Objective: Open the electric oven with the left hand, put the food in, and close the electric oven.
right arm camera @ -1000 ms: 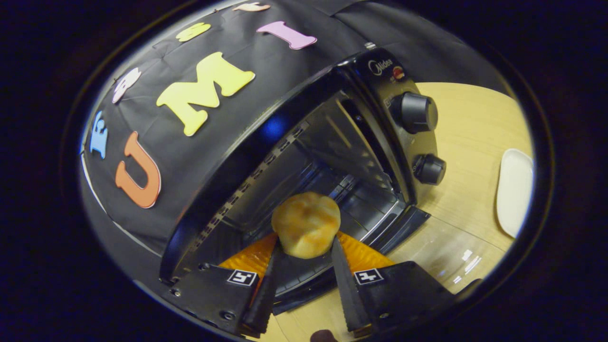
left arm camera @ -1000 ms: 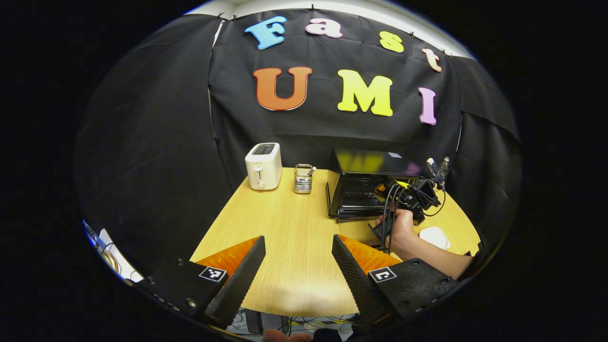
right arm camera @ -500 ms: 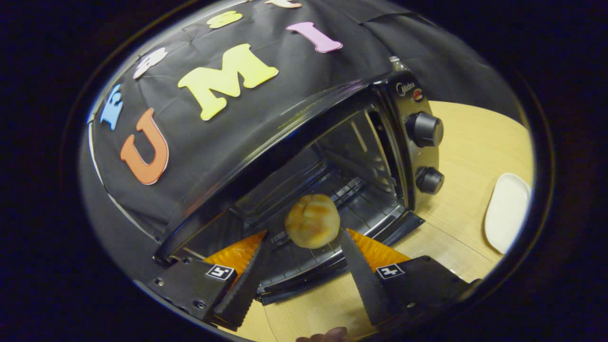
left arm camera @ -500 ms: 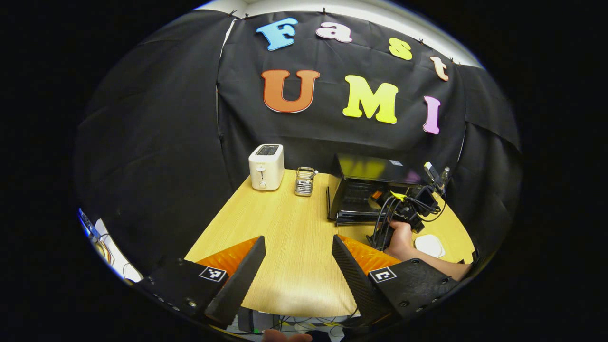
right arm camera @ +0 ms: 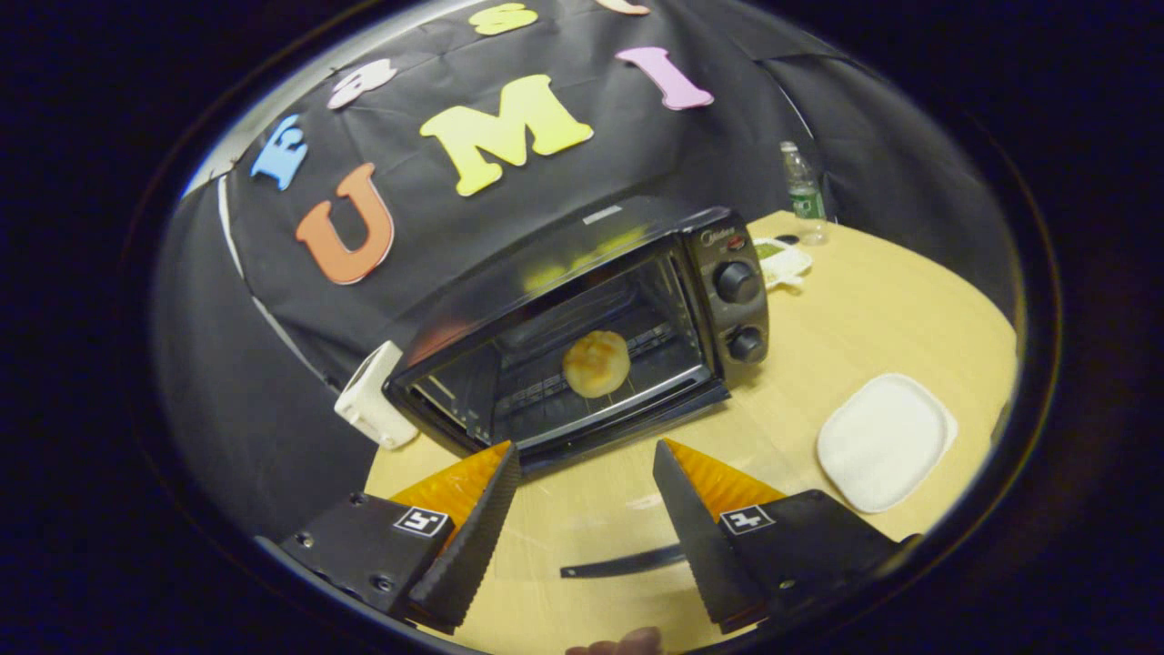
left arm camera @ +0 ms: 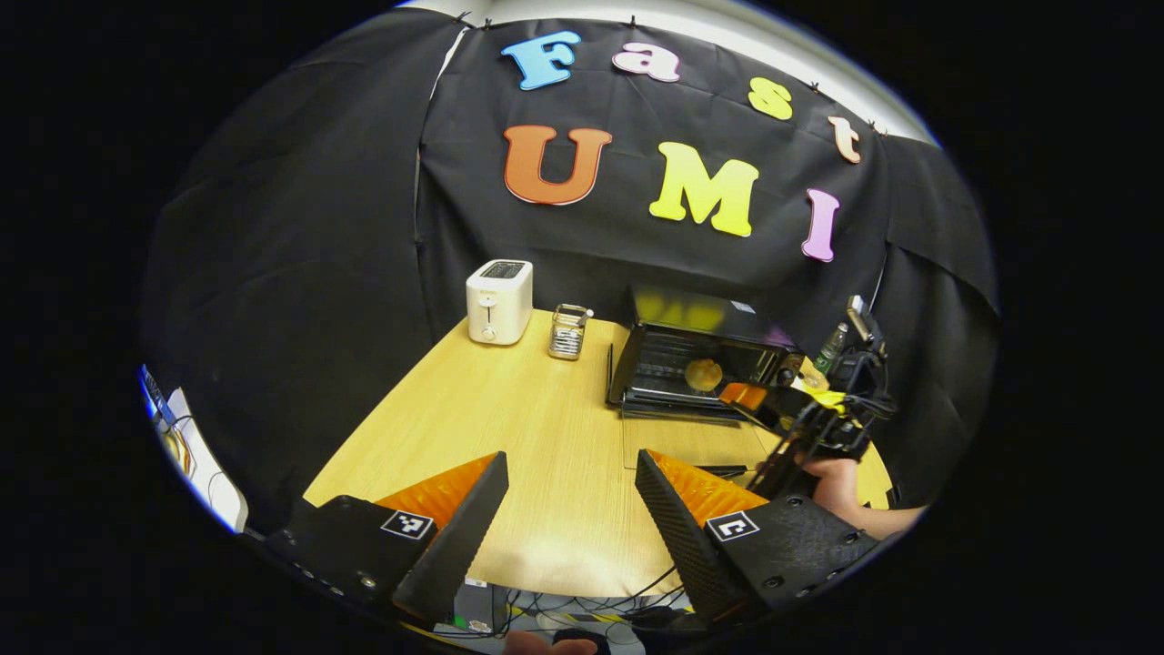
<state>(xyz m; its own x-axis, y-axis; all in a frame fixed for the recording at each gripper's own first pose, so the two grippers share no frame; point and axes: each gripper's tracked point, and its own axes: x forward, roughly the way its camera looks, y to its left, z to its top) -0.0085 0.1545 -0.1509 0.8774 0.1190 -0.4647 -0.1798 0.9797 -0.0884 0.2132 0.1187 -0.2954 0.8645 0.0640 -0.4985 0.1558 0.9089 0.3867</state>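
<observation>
1. Two of the three steps look done: the electric oven (right arm camera: pixel 582 337) stands open on the table (right arm camera: pixel 873 309), its door (right arm camera: pixel 627 505) folded down flat, and the bun (right arm camera: pixel 596 363) sits on the rack inside, also seen in the left gripper view (left arm camera: pixel 704 374).
2. Closing the door is what remains, by my reading.
3. The right tongs (right arm camera: pixel 582 509) are spread wide and hold nothing, hanging above the lowered door, apart from the bun.
4. The left tongs (left arm camera: pixel 571 509) are likewise spread and empty over the near table edge, well apart from the oven.
5. A white plate (right arm camera: pixel 884 440) lies beside the oven.
</observation>
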